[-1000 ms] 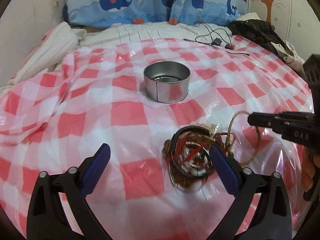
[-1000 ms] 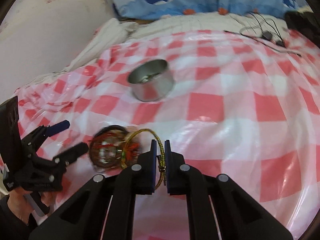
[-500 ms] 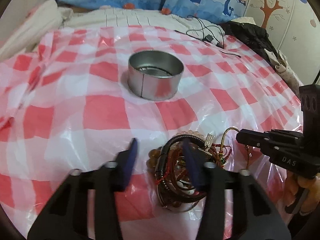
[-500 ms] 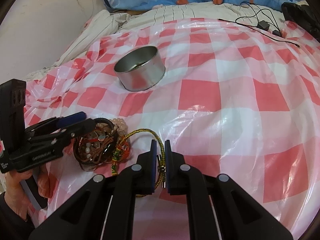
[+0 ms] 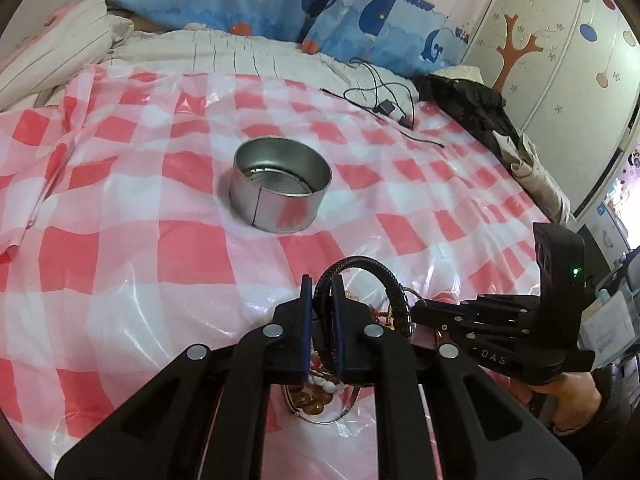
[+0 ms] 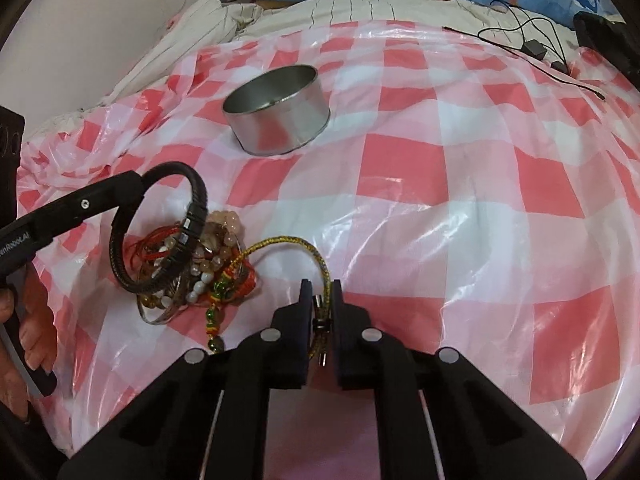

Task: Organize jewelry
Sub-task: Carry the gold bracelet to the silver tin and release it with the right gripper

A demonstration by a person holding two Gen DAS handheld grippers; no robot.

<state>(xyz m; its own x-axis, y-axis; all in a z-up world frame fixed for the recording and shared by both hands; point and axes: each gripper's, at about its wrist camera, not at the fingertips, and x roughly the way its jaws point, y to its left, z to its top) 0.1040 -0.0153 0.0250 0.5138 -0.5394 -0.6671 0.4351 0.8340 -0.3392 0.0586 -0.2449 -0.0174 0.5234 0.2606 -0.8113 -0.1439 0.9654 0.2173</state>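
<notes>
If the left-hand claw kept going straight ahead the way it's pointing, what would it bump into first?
Probably the round metal tin. The left gripper, shut on the black braided bracelet, points across bare checkered sheet toward it. Depth is hard to judge, so it might strike the sheet just before the tin.

A black braided bracelet point(image 6: 160, 232) stands on edge, lifted at its top above a tangled pile of beaded bracelets point(image 6: 200, 264) (amber, white, red and green). A gold cord bangle point(image 6: 296, 252) arches up beside the pile. A round silver tin point(image 6: 276, 108), open-topped, sits upright farther back.
</notes>
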